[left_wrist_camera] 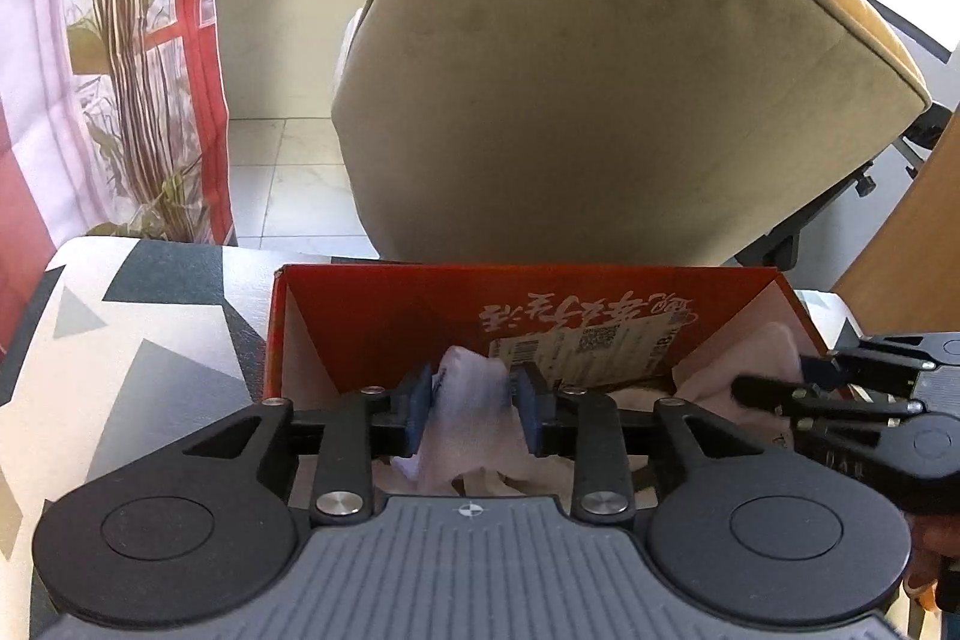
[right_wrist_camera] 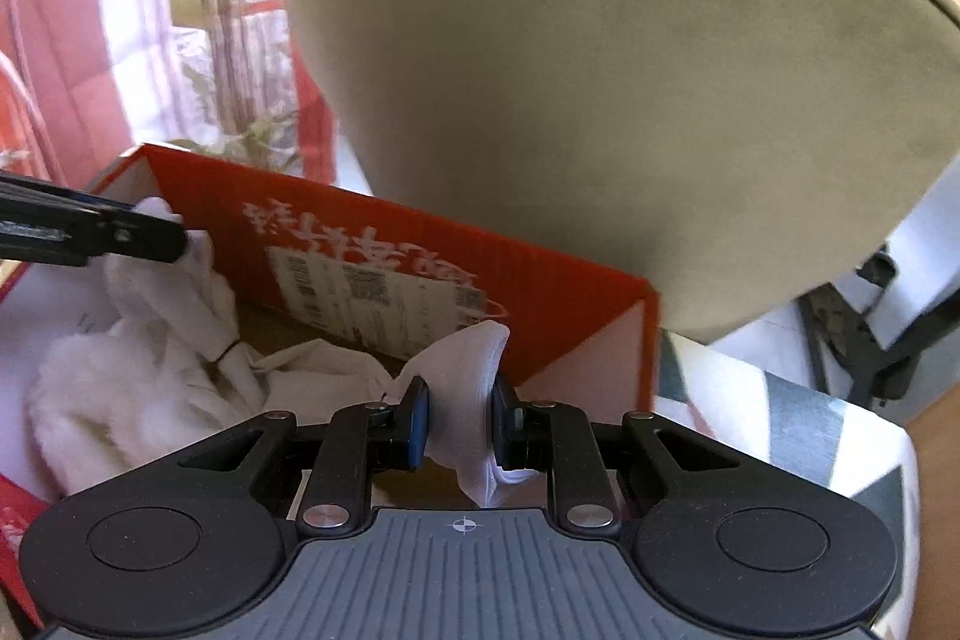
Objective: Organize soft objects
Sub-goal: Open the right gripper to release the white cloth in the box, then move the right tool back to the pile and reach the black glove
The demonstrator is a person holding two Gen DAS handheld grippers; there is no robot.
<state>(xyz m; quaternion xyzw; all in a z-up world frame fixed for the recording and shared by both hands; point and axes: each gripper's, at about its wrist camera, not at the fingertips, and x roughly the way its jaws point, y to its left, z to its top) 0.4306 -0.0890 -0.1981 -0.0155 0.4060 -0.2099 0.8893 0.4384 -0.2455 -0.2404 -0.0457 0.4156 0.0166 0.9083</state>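
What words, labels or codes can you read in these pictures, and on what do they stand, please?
White brush-style characters on the inner wall of the red cardboard box: upside down, not legible.
White shipping label on that wall, with barcode and QR code: print too small to read.
Nothing else carries text.

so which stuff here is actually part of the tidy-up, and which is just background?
Part of the job:
- red box
- white cloth between the left gripper pads
- white cloth pinched in the right gripper
- white cloth pile already in the box

Just lying about:
- beige chair
- plant
- patterned cushion under the box
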